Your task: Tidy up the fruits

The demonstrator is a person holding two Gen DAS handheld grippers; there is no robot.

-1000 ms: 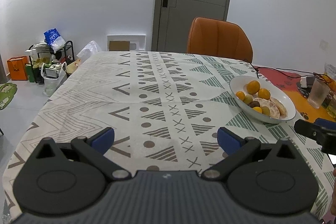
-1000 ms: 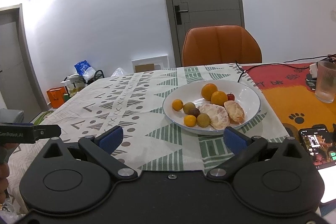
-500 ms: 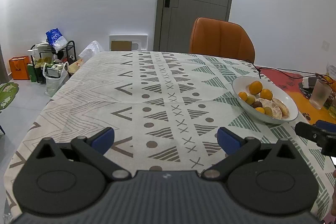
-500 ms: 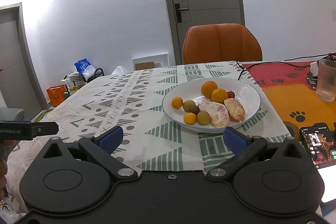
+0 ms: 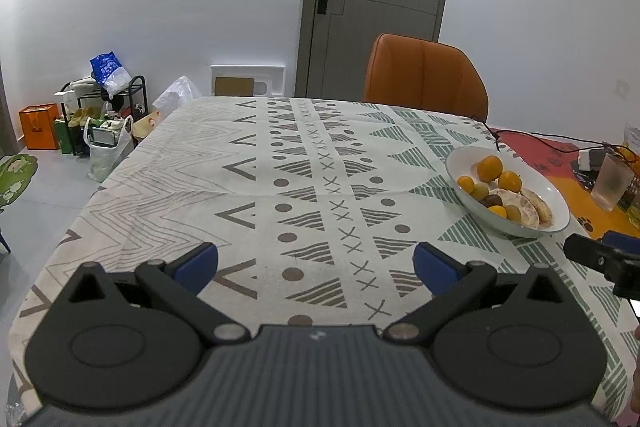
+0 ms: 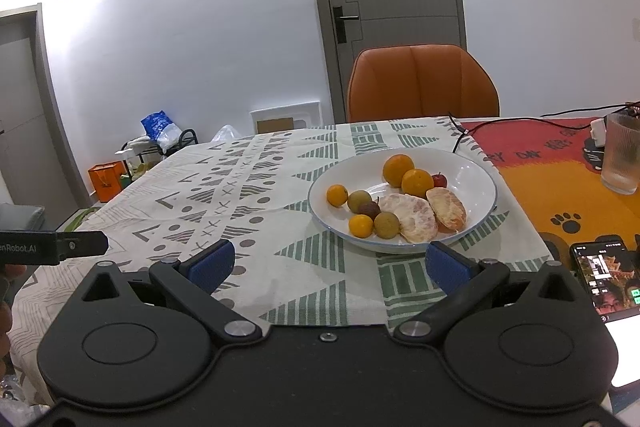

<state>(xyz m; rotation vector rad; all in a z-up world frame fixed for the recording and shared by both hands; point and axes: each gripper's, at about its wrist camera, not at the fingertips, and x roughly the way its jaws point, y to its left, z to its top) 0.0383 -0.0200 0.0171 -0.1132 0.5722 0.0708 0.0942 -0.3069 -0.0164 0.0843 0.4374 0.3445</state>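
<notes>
A white plate point(image 6: 476, 171) point(image 5: 456, 163) sits on the patterned tablecloth and holds mixed fruit: two oranges point(image 6: 398, 170), small yellow-orange fruits point(image 6: 337, 195), green-brown round fruits point(image 6: 359, 201), a dark red one point(image 6: 440, 180) and two peeled citrus pieces point(image 6: 408, 217). My right gripper point(image 6: 327, 263) is open and empty, just in front of the plate. My left gripper point(image 5: 315, 263) is open and empty over the cloth, left of the plate. Each gripper's tip shows at the edge of the other's view.
An orange chair point(image 5: 424, 79) stands at the table's far side. To the right lie an orange-red mat point(image 6: 560, 179), a ribbed glass point(image 6: 622, 159), a cable point(image 6: 500, 123) and a lit phone point(image 6: 608, 279). Bags and a rack point(image 5: 96, 115) sit on the floor at left.
Both grippers have drifted slightly back from the plate and stayed open. Nothing on the table has moved.
</notes>
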